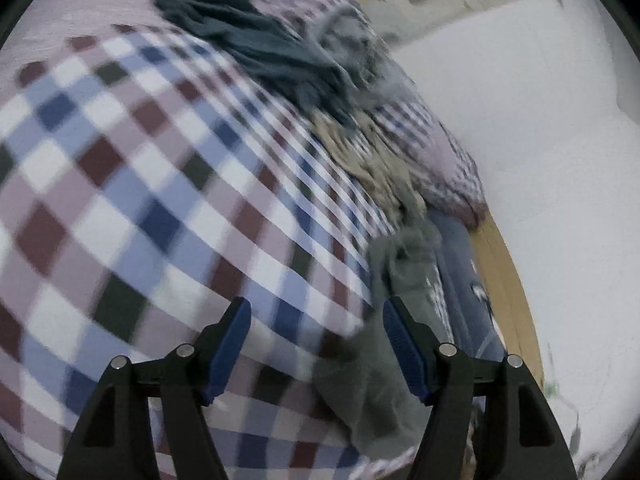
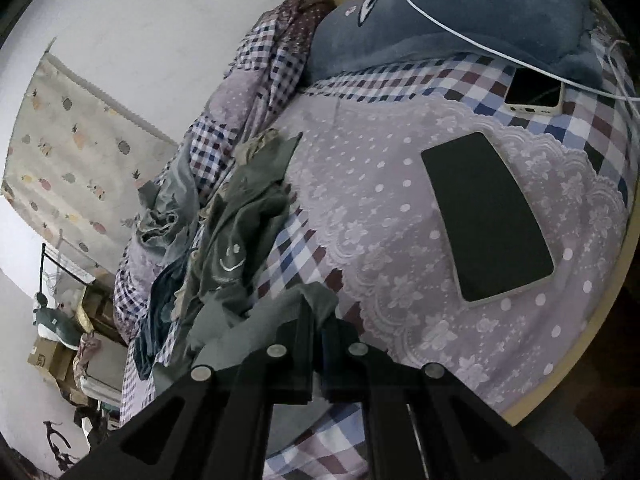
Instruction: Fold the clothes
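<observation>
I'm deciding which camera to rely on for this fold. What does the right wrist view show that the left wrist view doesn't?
Only the right wrist view shows the tablet and phone lying on the lace cover, and the right gripper shut on the green garment. Only the left wrist view shows the open left gripper over the checked sheet. It is blurred. Both show the clothes pile and blue plush pillow.

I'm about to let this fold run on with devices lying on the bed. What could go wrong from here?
The right claw is shut on the green garment, which trails into the pile; lifting may drag the other clothes along. The tablet and phone lie on the bedspread where cloth might be spread. The left claw is open in a blurred view, so its grasp may miss.
</observation>
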The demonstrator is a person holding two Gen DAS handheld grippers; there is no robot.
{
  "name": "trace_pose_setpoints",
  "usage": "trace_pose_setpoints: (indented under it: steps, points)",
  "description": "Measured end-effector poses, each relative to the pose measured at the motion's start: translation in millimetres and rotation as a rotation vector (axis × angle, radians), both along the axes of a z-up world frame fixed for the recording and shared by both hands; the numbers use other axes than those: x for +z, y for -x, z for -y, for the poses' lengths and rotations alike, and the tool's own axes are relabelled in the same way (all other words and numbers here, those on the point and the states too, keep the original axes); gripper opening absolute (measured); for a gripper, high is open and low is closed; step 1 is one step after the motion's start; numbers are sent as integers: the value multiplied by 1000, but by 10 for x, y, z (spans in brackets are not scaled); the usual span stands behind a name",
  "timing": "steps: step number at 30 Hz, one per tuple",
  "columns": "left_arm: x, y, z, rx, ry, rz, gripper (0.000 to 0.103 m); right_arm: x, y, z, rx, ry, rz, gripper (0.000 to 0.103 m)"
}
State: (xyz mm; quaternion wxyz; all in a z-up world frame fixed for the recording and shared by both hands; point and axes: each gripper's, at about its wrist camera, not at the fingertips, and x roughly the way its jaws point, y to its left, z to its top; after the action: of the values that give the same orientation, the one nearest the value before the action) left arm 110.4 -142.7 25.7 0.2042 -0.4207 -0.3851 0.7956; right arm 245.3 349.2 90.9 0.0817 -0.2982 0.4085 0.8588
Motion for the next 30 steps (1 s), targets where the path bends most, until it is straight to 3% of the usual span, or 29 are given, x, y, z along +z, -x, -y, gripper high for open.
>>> trace_pose_setpoints:
  steps: [4, 6, 7, 8, 9, 11, 13, 14, 16, 17, 18, 19, 23, 25, 30]
  points:
    - [12, 19, -264, -133, -16, -17, 72, -40, -26, -67, -34, -53, 18, 1]
    - [74, -7, -405, -212, -34, -55, 66, -32, -81, -120, -83, -103, 38, 1]
    - [105, -20, -475, -251, -43, -73, 46, -24, -108, -145, -113, -129, 50, 1]
    - [149, -44, -546, -287, -50, -87, 15, -15, -129, -163, -141, -154, 68, 1]
    - [212, -81, -634, -337, -80, -116, 6, -9, -143, -177, -163, -179, 86, 1]
    - [338, -162, -822, -457, -159, -179, 6, -11, -144, -172, -181, -224, 129, 2]
    - [460, -246, -1020, -598, -255, -244, 8, -4, -141, -140, -192, -276, 170, 4]
    - [466, -250, -1065, -602, -230, -243, 15, 19, -148, -101, -199, -315, 184, 8]
    - [460, -244, -1138, -589, -154, -229, 39, 105, -210, -6, -227, -402, 184, 14]
    - [424, -214, -1119, -547, -104, -207, 56, 152, -256, 35, -240, -432, 172, 15]
    - [394, -187, -1046, -494, -83, -191, 66, 200, -305, 74, -257, -458, 158, 24]
    - [365, -161, -966, -441, -67, -177, 69, 244, -335, 119, -258, -476, 138, 35]
    - [250, -56, -646, -230, -3, -120, 74, 344, -284, 395, -148, -509, 44, 41]
    - [171, 3, -654, -239, 6, -76, 74, 334, -162, 625, -20, -513, 7, 41]
    - [101, -15, -1075, -446, 43, -42, 74, 234, 80, 1592, 450, -558, -91, 41]
